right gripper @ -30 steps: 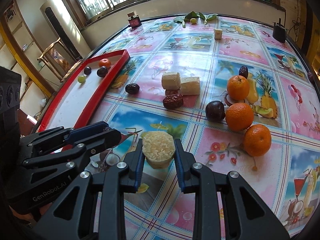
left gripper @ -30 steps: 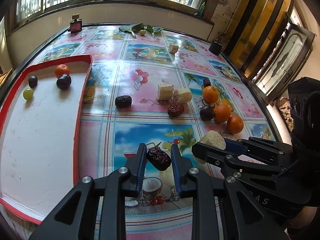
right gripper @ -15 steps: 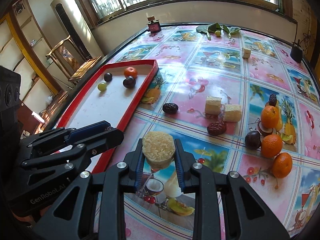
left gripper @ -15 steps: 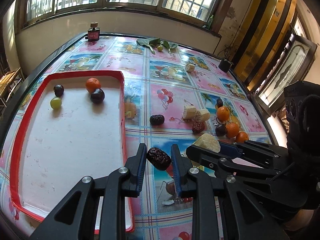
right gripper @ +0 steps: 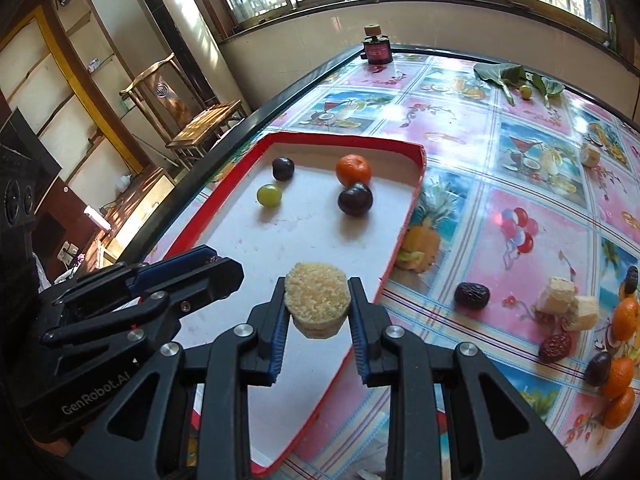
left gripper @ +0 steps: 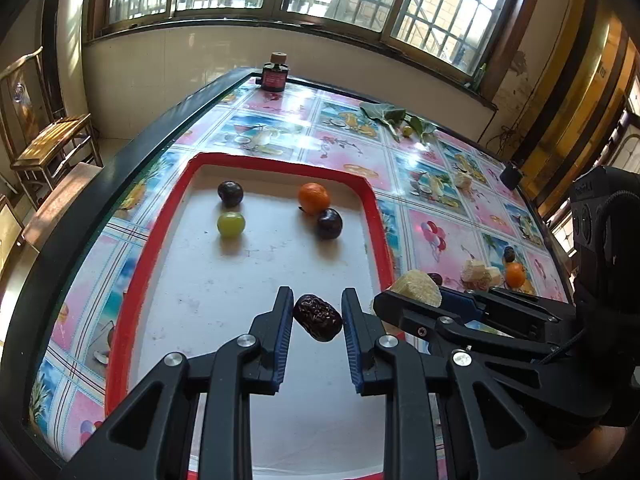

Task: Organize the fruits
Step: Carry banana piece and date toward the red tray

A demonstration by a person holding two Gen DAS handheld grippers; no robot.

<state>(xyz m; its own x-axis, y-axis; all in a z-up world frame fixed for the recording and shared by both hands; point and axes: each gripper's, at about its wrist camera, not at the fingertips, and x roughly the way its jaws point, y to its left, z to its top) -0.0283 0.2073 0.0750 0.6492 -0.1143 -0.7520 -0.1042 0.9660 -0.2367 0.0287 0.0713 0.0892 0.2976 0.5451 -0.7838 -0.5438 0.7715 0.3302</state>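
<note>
Left tongs (left gripper: 316, 317) pinch a date (left gripper: 318, 317), right tongs (right gripper: 318, 307) a corn slice (right gripper: 317, 299), its underside hidden.

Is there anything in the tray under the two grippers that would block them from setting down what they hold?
Nothing visible does. The red date and the corn slice hang over bare white tray floor; the four fruits already there sit at the far end.

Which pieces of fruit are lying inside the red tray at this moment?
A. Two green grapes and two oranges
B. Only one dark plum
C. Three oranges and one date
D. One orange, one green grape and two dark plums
D: the red tray holds one orange, one green grape and two dark plums, and nothing else rests on its floor.
</note>
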